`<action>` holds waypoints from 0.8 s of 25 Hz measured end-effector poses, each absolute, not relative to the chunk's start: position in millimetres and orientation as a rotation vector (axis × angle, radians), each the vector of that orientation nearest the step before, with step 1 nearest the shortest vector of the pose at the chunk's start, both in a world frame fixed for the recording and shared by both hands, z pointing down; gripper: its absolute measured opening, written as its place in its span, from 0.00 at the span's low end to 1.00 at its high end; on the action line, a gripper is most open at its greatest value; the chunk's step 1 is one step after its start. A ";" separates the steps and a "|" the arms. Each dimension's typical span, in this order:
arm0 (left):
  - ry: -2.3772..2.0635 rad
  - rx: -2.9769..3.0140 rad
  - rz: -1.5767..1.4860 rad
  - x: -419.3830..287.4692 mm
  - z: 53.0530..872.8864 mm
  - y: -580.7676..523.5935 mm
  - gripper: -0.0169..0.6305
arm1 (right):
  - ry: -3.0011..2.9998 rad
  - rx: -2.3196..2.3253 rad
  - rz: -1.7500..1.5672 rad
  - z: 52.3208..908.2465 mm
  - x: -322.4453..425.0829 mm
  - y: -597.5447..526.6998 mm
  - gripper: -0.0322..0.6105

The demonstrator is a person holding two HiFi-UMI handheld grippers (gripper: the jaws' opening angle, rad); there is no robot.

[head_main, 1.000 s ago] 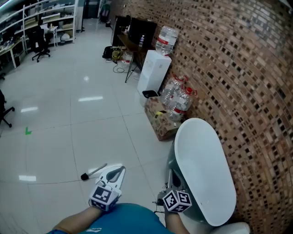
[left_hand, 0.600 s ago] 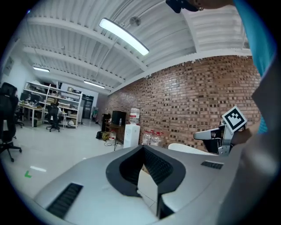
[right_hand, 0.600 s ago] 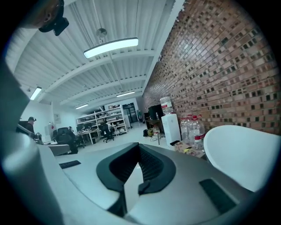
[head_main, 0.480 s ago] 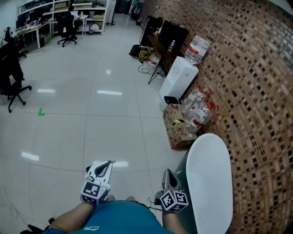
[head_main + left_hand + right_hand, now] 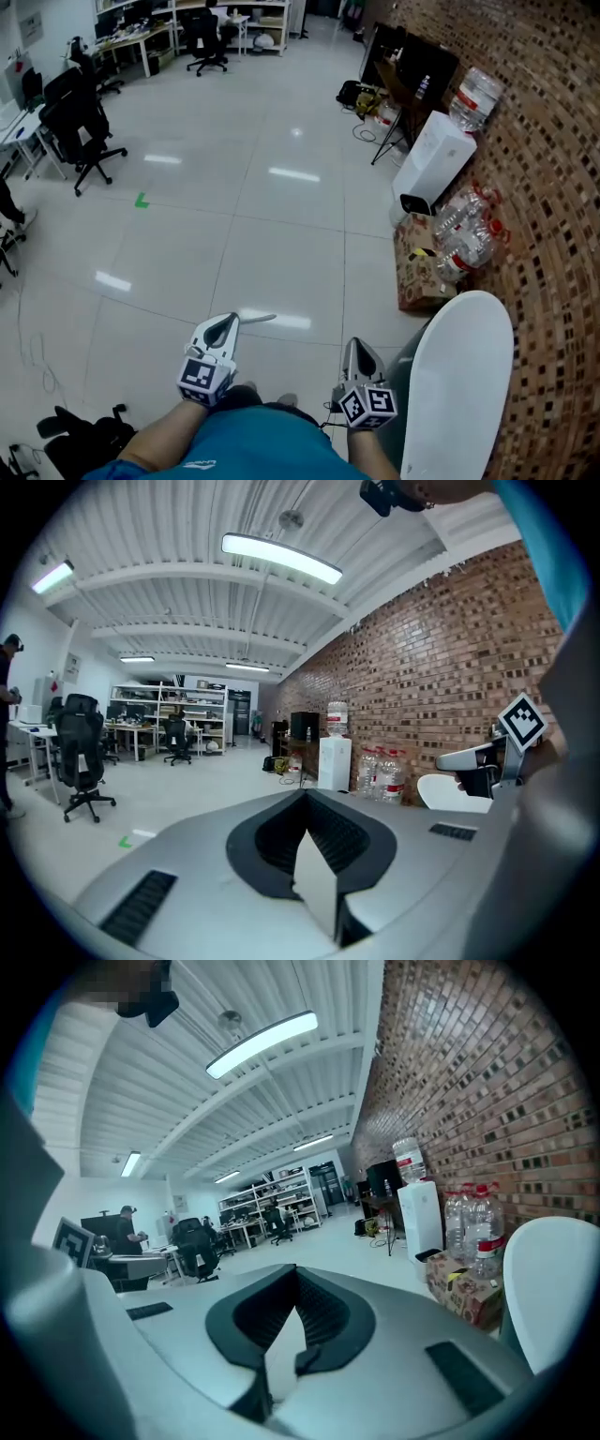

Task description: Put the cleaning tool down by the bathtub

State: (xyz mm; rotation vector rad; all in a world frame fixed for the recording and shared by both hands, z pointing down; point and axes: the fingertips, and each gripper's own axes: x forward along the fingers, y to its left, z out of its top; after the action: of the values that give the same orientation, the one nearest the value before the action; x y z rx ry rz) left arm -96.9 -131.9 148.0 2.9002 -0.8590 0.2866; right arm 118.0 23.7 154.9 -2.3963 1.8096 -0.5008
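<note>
White bathtub [image 5: 464, 375] at the lower right, just beside the right gripper [image 5: 357, 344]. Left gripper [image 5: 229, 321] and right alike pinched fully closed on nothing and held level close to the body over the tiled floor [image 5: 234, 216], probably because the setting-down is already done. Cannot place the cleaning tool for sure: perhaps the thin pale sliver [image 5: 261, 319] on the floor just past the left tip.

Teal shirt [image 5: 246, 452], black-white marker cubes [image 5: 204, 379]
</note>
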 end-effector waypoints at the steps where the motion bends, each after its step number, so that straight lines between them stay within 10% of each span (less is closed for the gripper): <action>1: -0.889 2.898 0.287 -96.0 150.8 -133.8 0.03 | 1.836 -2.387 -0.511 160.7 121.2 20.2 0.06; 20: -0.977 2.810 0.326 -184.1 196.3 -238.0 0.03 | 2.128 -2.346 -0.680 237.9 48.3 -120.9 0.07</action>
State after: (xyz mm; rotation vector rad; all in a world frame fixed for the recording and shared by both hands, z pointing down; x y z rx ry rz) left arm -184.1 -238.0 196.3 2.8104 -0.9766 0.3264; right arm 48.3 -120.9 237.9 -2.3462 2.1280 -0.6796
